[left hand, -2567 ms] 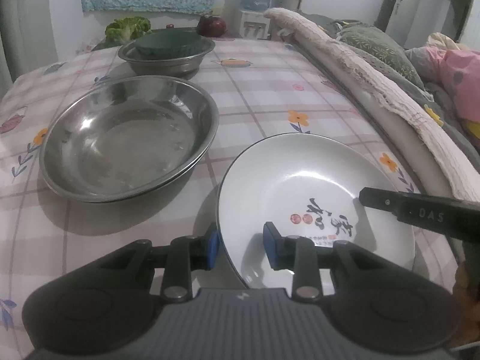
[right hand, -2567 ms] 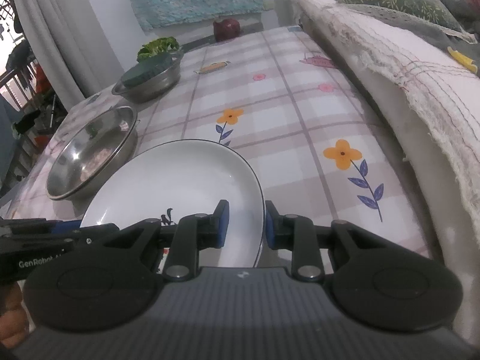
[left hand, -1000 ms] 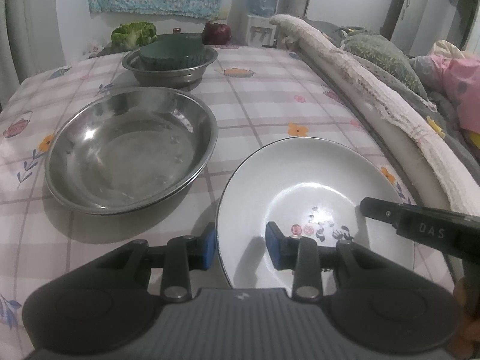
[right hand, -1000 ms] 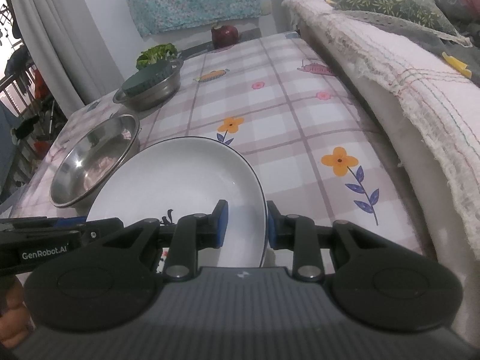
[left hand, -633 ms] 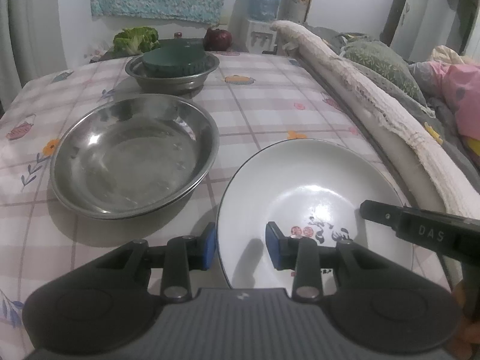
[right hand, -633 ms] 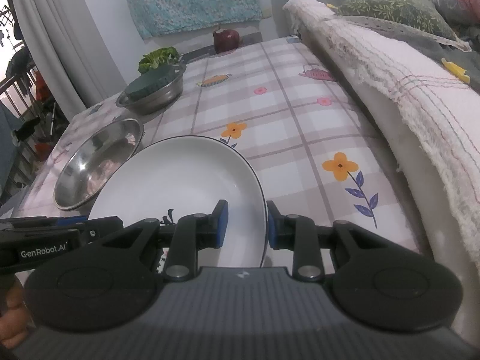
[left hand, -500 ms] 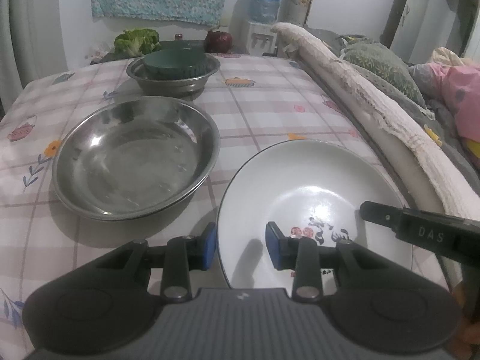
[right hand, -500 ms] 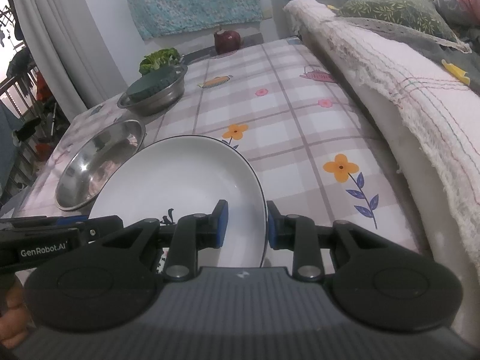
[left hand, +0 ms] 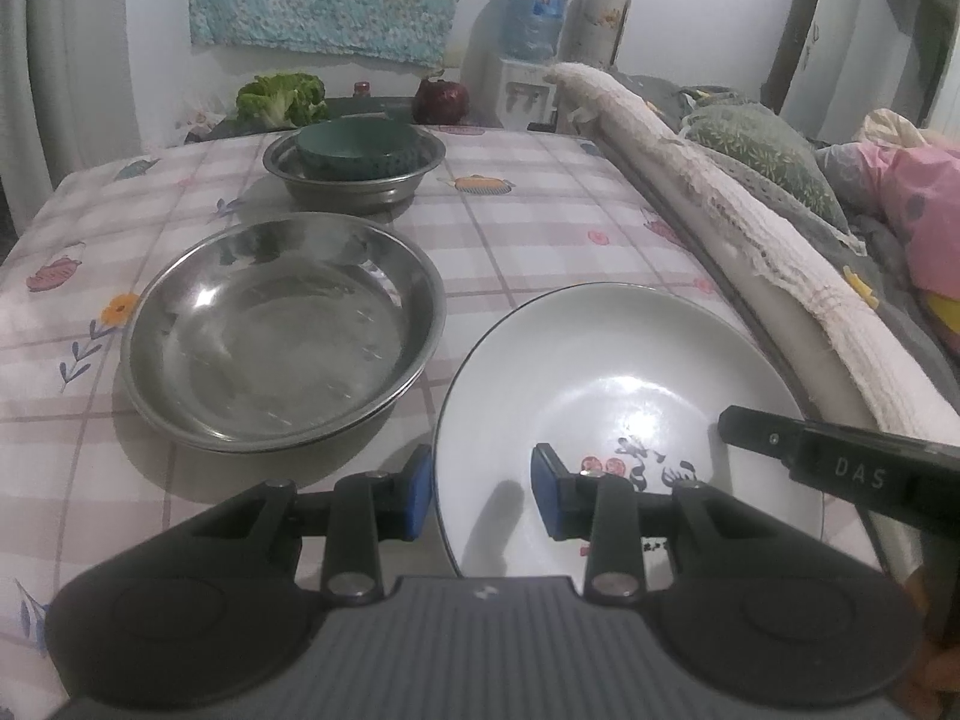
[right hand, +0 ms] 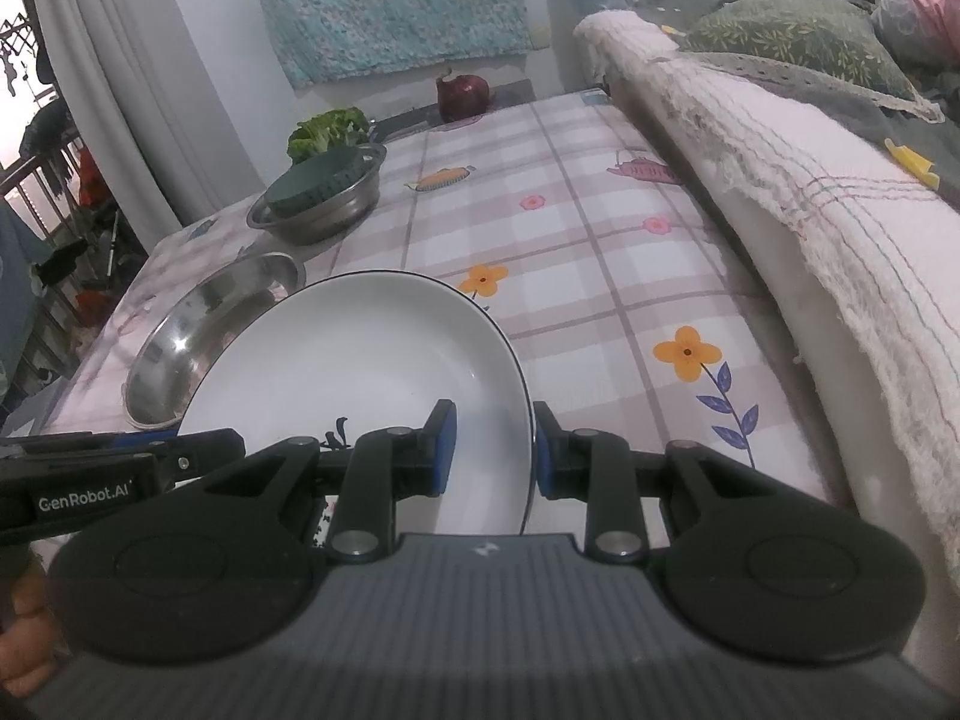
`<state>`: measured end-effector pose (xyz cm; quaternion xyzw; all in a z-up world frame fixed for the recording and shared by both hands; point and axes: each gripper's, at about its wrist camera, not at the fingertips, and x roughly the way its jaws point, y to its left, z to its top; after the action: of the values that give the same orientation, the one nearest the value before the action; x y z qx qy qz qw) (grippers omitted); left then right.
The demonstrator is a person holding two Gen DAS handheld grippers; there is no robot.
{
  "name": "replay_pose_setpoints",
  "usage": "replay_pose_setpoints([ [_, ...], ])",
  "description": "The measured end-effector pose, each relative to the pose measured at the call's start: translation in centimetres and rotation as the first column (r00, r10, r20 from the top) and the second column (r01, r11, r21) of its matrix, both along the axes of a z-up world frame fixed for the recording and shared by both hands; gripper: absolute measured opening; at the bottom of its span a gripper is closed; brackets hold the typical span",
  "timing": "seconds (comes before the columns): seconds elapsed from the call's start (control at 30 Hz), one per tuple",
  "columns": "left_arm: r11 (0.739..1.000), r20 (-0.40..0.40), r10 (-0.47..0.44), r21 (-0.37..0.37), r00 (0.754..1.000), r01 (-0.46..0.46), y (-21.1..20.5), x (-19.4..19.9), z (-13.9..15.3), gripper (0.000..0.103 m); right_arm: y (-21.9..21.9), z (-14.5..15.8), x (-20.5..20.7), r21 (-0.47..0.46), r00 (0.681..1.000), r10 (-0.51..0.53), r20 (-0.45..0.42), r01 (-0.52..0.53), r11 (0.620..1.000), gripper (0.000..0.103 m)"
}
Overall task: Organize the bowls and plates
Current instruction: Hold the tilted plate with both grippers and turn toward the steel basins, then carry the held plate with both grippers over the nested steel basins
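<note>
A white plate (left hand: pixel 606 372) with a black print is held above the checked tablecloth. My left gripper (left hand: pixel 480 489) is shut on its left rim. My right gripper (right hand: pixel 491 450) is shut on its right rim; the plate also shows in the right wrist view (right hand: pixel 360 354). A wide steel plate (left hand: pixel 276 330) lies on the table just left of the white plate. Farther back, a steel bowl (left hand: pixel 354 180) holds a dark green bowl (left hand: pixel 354 147).
A rolled white blanket (left hand: pixel 750 252) runs along the table's right side, with pillows beyond it. Broccoli (left hand: pixel 279 96) and a dark red onion (left hand: pixel 441 99) sit past the table's far edge. A curtain (right hand: pixel 120 90) hangs at the left.
Both grippers have lifted the white plate off the tablecloth and carried it slightly toward the steel plate. The view of the table has tilted up a little.
</note>
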<state>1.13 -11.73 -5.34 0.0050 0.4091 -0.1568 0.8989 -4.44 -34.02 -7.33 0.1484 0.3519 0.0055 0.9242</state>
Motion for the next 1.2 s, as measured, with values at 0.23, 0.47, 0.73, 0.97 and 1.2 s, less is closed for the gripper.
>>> replay_pose_setpoints([
  [0.23, 1.0, 0.013, 0.013, -0.007, 1.0, -0.013, 0.5, -0.2, 0.6, 0.035, 0.4, 0.4, 0.1, -0.003, 1.0, 0.011, 0.01, -0.011, 1.0, 0.026],
  [0.47, 0.999, 0.029, 0.034, -0.015, 0.999, -0.034, 1.2, -0.2, 1.0, 0.035, 1.0, 1.3, 0.5, -0.015, 0.999, 0.028, 0.027, -0.028, 1.0, 0.026],
  [0.73, 0.996, 0.046, 0.08, -0.034, 0.996, -0.078, 2.7, -0.2, 1.7, 0.035, 2.1, 2.3, 1.6, -0.015, 0.997, 0.059, 0.048, -0.059, 0.998, 0.026],
  [0.97, 0.988, 0.065, 0.149, -0.041, 0.987, -0.146, 4.8, -0.1, 2.4, 0.035, 4.1, 3.1, 2.9, -0.014, 0.991, 0.116, 0.068, -0.115, 0.993, 0.026],
  [1.2, 0.975, 0.066, 0.22, -0.046, 0.973, -0.217, 7.5, 0.4, 2.7, 0.035, 6.7, 3.5, 5.1, 0.003, 0.981, 0.185, 0.061, -0.186, 0.983, 0.026],
])
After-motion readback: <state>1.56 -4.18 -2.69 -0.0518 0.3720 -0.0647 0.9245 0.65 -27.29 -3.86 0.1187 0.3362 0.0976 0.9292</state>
